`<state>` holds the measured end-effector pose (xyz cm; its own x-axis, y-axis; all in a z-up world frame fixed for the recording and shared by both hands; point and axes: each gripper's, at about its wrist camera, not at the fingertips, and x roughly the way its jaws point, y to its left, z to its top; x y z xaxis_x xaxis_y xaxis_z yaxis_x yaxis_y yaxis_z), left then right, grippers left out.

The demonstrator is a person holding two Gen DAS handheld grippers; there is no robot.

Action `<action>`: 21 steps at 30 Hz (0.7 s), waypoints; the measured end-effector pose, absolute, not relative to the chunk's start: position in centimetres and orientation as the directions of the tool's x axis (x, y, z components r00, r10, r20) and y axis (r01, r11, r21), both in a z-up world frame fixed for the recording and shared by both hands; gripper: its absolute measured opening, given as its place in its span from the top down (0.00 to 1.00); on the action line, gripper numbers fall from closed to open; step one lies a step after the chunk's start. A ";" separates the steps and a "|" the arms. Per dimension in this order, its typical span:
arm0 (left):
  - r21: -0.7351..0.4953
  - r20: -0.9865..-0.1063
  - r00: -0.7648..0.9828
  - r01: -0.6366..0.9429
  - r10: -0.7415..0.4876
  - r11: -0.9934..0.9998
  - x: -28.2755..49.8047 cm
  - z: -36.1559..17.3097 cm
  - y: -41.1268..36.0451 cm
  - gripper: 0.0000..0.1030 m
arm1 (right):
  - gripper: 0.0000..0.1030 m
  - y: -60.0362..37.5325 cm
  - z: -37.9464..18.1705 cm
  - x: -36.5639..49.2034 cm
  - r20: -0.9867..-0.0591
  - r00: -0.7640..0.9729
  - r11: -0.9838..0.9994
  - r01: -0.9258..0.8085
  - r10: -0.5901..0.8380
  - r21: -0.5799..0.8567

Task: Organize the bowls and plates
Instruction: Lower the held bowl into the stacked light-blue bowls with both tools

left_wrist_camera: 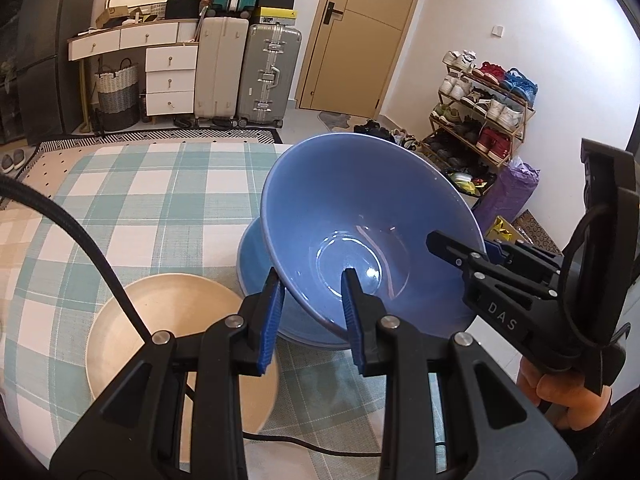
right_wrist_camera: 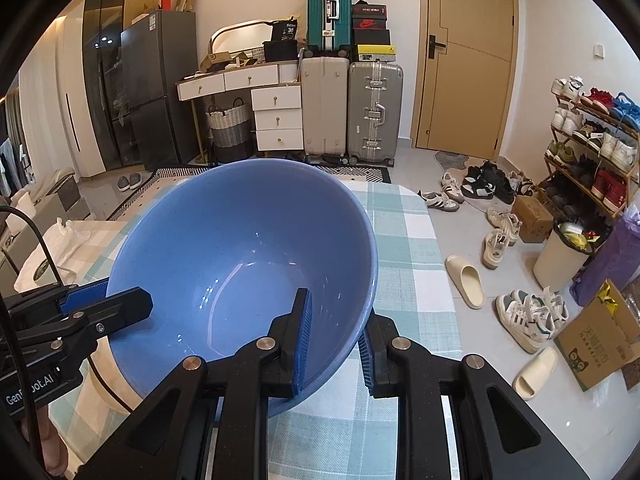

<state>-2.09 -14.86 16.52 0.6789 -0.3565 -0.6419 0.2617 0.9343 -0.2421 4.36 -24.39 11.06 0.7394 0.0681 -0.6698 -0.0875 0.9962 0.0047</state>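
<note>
Suitcases (right_wrist_camera: 352,108) stand stacked against the far wall beside a white dresser (right_wrist_camera: 264,108), with a tan door (right_wrist_camera: 466,60) to their right and a shoe rack (right_wrist_camera: 592,136) along the side wall; loose shoes and slippers (right_wrist_camera: 466,276) lie scattered over the floor. Nearer to me is the table (left_wrist_camera: 132,200), covered with a green and white checked cloth.

Both tools are clamped on one blue bowl (left_wrist_camera: 360,232), which is tilted so that its inside faces the cameras. The left tool (left_wrist_camera: 312,312) grips the near rim, with one blue pad inside the bowl and the other against the outer wall, jaws narrow around that wall. The right tool (right_wrist_camera: 334,336) holds the rim on the opposite side in the same way, one pad inside and one outside, jaws drawn close on the wall. In the left wrist view the right tool reaches in from the right edge, with a hand (left_wrist_camera: 560,396) visible beneath it.

Under the tilted bowl lies a second blue dish (left_wrist_camera: 256,264), of which only the rim shows, so I cannot tell whether it is a plate or another bowl, nor whether the two touch. Just beside it, to the left and nearer, a pale wooden plate (left_wrist_camera: 172,332) rests flat on the cloth. A black cable (left_wrist_camera: 80,232) crosses over that plate toward the left tool.
</note>
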 end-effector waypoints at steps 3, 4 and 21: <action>-0.238 -0.647 0.678 0.254 -0.348 0.938 -1.8 16.4 -15.0 0.76 | 0.79 -24.2 10.5 5.0 -0.675 0.735 0.996 -0.092 0.069 0.002; -0.236 -0.651 0.676 0.251 -0.345 0.939 -1.6 16.3 -15.1 0.76 | 0.79 -24.2 10.4 5.1 -0.676 0.733 0.996 -0.092 0.069 0.001; -0.213 -0.688 0.653 0.234 -0.315 0.949 1.4 13.8 -16.6 0.76 | 0.79 -23.6 7.4 7.5 -0.711 0.702 0.996 -0.083 0.047 -0.016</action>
<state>1.44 -16.59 13.76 0.6534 -0.3152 -0.6883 0.2336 0.9488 -0.2128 7.51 -23.56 7.40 0.7016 0.0471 -0.7110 -0.0833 0.9964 -0.0162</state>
